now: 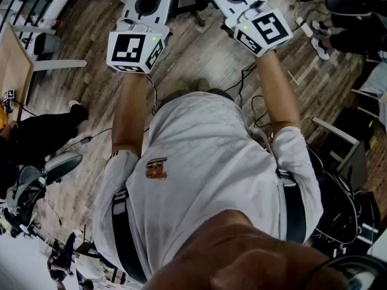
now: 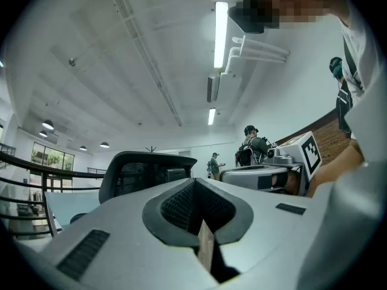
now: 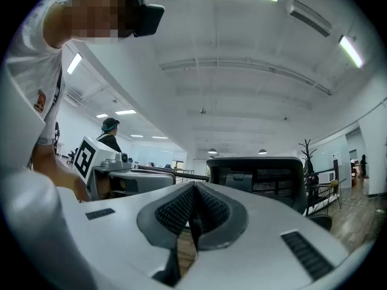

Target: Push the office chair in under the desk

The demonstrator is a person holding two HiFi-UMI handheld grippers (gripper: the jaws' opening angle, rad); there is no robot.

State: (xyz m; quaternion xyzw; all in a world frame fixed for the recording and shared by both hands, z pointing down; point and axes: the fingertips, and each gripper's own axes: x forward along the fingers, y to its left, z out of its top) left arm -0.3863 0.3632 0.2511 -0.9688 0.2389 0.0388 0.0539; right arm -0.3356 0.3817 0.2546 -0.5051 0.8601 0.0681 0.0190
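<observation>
- The wooden floor (image 1: 199, 59) fills most of the head view. A pale surface (image 1: 12, 65) sits at its left edge, well off to the side; whether it is the desk meant I cannot tell.
- The office chair (image 3: 257, 177) stands upright just ahead of both grippers and apart from them. No desk shows beyond it.
- The bracket on its mesh back suggests we see the rear, so the seat likely points away from the person. The seat and base are hidden. The top edge of the back runs side to side across both gripper views.
- The left gripper (image 2: 195, 204) has its jaws pressed together with nothing between them, held about level.
- The right gripper (image 3: 193, 207) is the same: jaws together, empty, level, beside the left one.
- The step looks like the approach, with the push not yet begun. Next, both closed tips should meet the back near its top, spaced evenly, then press straight ahead so the chair rolls without swivelling.
</observation>
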